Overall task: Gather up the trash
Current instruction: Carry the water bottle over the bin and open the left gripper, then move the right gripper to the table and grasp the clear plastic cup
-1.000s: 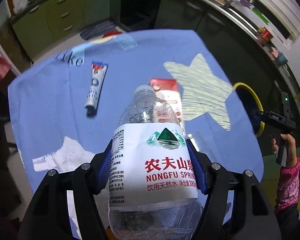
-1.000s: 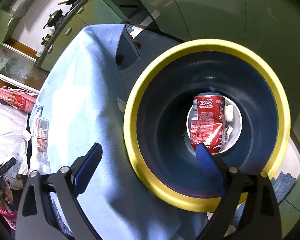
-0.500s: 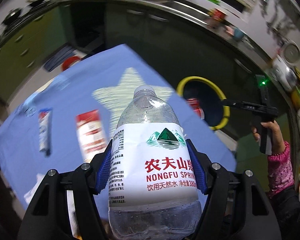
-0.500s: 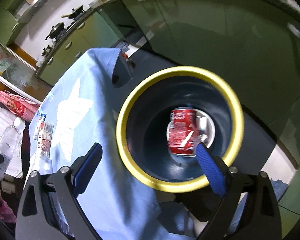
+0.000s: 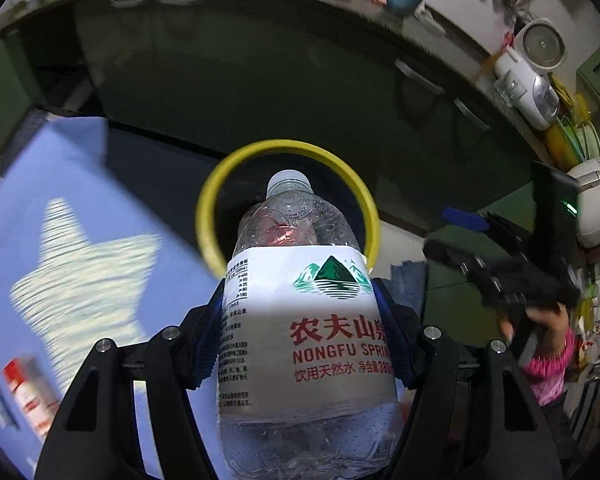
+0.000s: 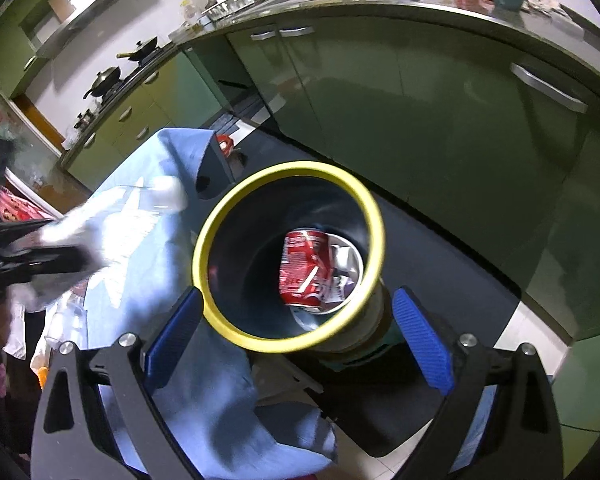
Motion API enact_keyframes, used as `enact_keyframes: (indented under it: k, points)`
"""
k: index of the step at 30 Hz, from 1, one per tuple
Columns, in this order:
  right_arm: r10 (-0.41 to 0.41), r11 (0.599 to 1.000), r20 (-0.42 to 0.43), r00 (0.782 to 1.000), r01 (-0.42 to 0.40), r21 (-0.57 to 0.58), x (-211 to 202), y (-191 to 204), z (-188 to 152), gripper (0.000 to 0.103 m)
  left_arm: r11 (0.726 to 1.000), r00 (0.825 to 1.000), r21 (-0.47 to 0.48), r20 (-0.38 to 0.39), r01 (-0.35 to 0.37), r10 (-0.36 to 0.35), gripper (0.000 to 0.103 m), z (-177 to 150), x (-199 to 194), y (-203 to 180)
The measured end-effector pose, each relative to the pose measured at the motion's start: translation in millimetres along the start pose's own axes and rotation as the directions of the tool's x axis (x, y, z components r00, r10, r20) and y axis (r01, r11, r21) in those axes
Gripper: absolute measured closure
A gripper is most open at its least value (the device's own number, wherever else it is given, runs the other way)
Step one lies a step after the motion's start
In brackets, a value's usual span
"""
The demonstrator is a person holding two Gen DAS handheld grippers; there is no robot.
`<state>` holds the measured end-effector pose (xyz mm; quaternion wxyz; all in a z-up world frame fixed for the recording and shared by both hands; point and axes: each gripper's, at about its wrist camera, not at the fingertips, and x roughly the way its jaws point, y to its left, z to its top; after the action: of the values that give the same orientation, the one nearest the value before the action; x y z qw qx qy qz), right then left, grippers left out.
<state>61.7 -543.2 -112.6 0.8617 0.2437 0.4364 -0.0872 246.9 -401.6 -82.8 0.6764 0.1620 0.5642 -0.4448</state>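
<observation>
Here, the left gripper (image 5: 300, 344), fingers clamped on a water bottle (image 5: 304, 332), hangs over the yellow-rimmed bin (image 5: 288, 150). Best released centred above that rim. The right gripper (image 6: 296, 336) beside the bin is spread, empty.

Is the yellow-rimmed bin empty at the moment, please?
No, the right wrist view shows a crushed red can lying at the bottom of the yellow-rimmed bin, with some crumpled silvery trash beside it.
</observation>
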Motion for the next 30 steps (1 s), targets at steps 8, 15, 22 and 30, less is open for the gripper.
enact_keyframes:
  k: [8, 15, 22, 30]
  points:
    - [0.003, 0.999, 0.007, 1.000, -0.003, 0.041, -8.0, -21.0, -7.5, 0.012, 0.998, 0.997, -0.065, -0.070, 0.013, -0.018, 0.034, 44.2, 102.8, -27.5]
    - [0.014, 0.999, 0.008, 1.000, -0.015, 0.043, -9.8, -21.0, -9.5, 0.012, 0.994, 0.999, -0.108, -0.038, 0.029, -0.034, 0.020, 41.3, 111.4, -19.9]
    - [-0.009, 1.000, -0.009, 1.000, 0.009, 0.017, -6.8, -11.9, -14.8, 0.012, 0.989, 0.986, -0.142, 0.167, 0.050, -0.026, 0.018, 0.5, 5.2, 12.8]
    - [-0.003, 0.998, -0.074, 0.997, -0.002, -0.070, 10.1, 29.6, -22.2, 0.012, 0.962, 0.921, -0.269, 0.384, 0.052, 0.057, 0.012, -104.4, -115.7, 74.4]
